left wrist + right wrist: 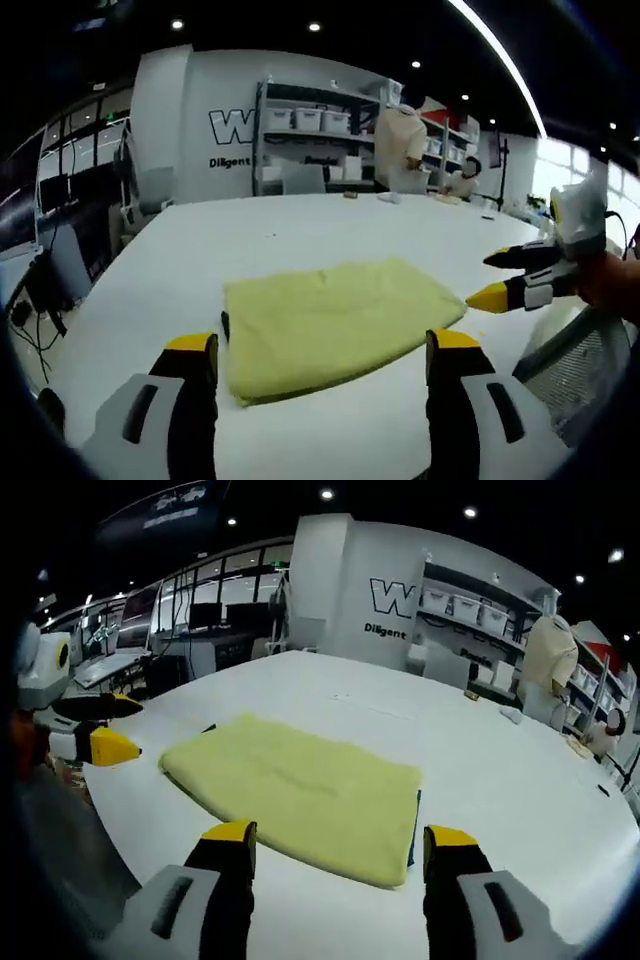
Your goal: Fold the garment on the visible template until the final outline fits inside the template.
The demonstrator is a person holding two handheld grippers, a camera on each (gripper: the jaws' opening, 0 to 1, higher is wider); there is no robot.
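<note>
White surface spans both views. Yellow garment lies folded flat at frame centre, a dark template edge showing at its right side in the right gripper view. Left tool at frame bottom: jaws wide apart, holding nothing. Right tool likewise spread, empty.

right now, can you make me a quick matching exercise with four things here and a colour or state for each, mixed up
Things:
1. garment
2. table
3. left gripper
4. template

States:
A. white, bearing the cloth
B. open, jaws apart, holding nothing
C. yellow, folded into a rectangle
D. dark edge peeking from under the cloth

Pairs: 1-C, 2-A, 3-B, 4-D
</note>
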